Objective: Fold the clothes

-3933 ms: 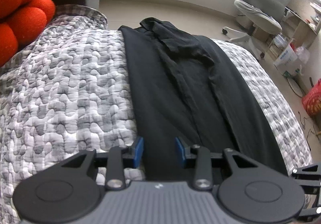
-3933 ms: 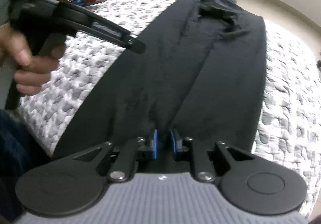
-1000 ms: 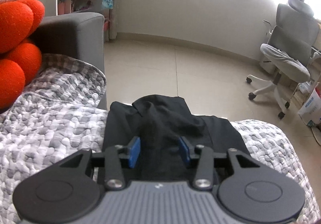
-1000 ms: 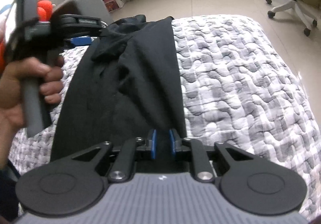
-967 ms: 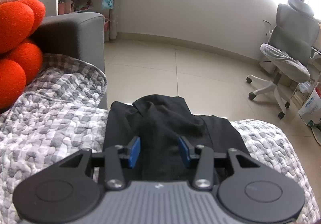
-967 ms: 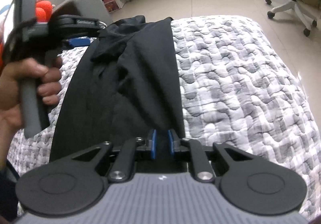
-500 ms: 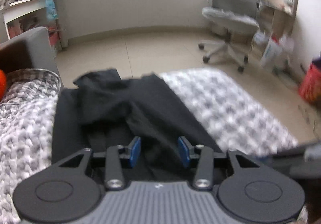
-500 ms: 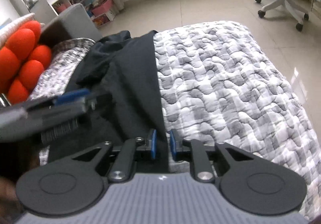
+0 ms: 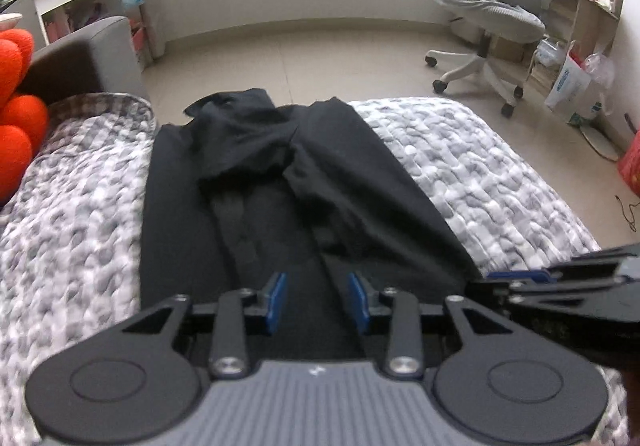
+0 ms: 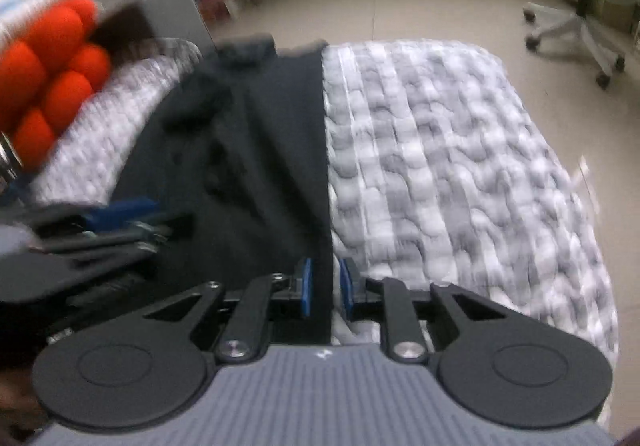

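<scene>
Right gripper fingers astride black garment edge on quilt.

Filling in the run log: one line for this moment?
stage: mid-fold | left gripper: open over black garment | right gripper: narrowly open at garment's right edge | surface: grey quilted bed cover

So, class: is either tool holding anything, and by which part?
Left tool: open, holding nothing. Right tool: narrowly parted around the near right edge of the black garment; an actual pinch cannot be told.

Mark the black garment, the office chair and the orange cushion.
black garment (image 9: pixel 248 206): left wrist view, its flat middle.
office chair (image 9: pixel 488 12): left wrist view, its seat.
orange cushion (image 10: pixel 52 58): right wrist view, a middle lobe.
</scene>
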`<state>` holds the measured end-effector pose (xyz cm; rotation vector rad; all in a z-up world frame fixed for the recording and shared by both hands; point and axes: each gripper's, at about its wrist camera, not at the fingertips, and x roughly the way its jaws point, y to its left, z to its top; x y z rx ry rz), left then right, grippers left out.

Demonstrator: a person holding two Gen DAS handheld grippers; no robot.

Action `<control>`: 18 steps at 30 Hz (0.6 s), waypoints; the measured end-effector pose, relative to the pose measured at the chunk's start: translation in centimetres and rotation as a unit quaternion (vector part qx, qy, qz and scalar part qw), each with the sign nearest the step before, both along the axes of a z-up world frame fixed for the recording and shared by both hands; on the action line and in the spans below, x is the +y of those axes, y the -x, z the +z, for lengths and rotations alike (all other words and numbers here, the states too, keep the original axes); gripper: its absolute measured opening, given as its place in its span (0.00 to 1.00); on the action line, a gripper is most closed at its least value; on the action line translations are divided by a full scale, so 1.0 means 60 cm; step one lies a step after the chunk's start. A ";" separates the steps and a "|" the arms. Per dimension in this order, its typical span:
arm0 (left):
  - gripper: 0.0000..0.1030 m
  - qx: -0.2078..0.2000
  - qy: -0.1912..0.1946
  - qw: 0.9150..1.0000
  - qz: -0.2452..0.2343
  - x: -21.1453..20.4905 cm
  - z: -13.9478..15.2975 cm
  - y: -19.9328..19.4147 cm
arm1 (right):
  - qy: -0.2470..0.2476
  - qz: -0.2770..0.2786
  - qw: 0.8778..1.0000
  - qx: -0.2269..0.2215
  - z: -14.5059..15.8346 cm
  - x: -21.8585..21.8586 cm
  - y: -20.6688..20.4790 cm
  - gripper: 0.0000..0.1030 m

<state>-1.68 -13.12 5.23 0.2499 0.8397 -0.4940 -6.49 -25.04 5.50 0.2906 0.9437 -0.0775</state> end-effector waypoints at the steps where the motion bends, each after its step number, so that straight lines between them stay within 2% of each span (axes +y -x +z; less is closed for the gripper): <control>1: 0.34 0.001 -0.001 1.000 0.003 0.007 0.004 0.006 | 0.005 0.001 1.000 -0.005 0.005 0.002 0.001 0.20; 6: 0.34 0.015 -0.001 0.999 0.031 0.057 0.011 0.031 | 0.004 0.013 0.999 -0.042 0.036 0.008 0.023 0.21; 12: 0.34 0.043 0.006 0.998 0.055 0.111 -0.010 0.062 | 0.034 0.042 0.999 -0.003 0.011 0.034 0.023 0.21; 15: 0.34 0.057 0.010 0.996 0.067 0.138 -0.020 0.077 | 0.030 0.046 0.998 -0.021 0.019 0.041 0.033 0.21; 18: 0.34 0.071 0.014 0.994 0.079 0.165 -0.030 0.092 | 0.026 0.051 0.998 -0.019 0.017 0.047 0.043 0.21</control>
